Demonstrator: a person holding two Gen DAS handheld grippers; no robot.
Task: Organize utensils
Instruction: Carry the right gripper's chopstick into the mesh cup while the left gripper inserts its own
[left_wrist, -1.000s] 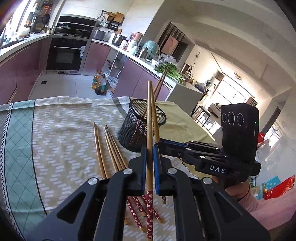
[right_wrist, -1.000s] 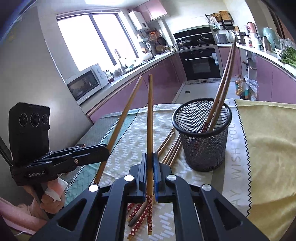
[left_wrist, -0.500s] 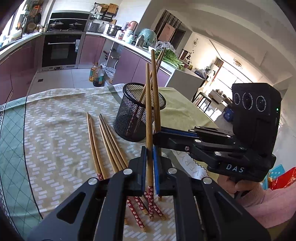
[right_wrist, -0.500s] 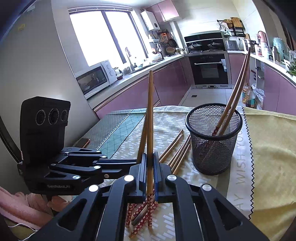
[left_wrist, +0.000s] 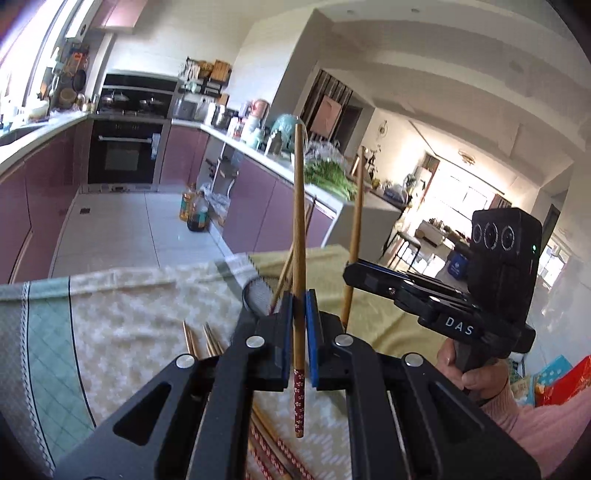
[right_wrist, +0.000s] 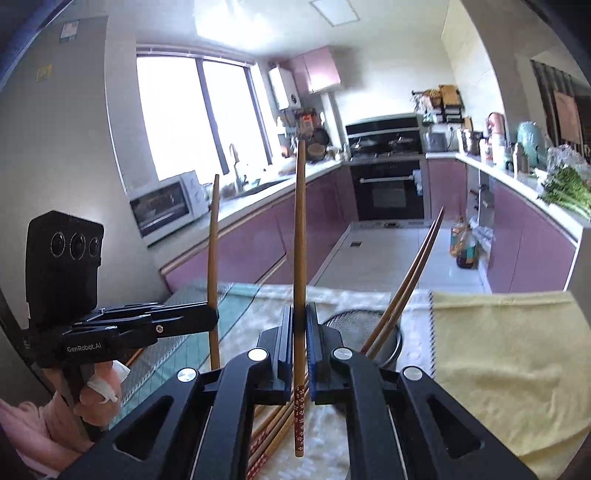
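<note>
We hold one chopstick upright in each tool. The left tool (left_wrist: 299, 314) is clamped narrow on a chopstick (left_wrist: 298, 229), its red patterned end hanging below the pads. The right tool (right_wrist: 298, 328) grips a second chopstick (right_wrist: 300, 236) the same way. Both sit above the counter (right_wrist: 509, 347), just short of the mesh cup (right_wrist: 358, 321), which holds two leaning chopsticks (right_wrist: 410, 280). More chopsticks (left_wrist: 201, 341) lie flat on the cloth left of the cup, under the tools.
</note>
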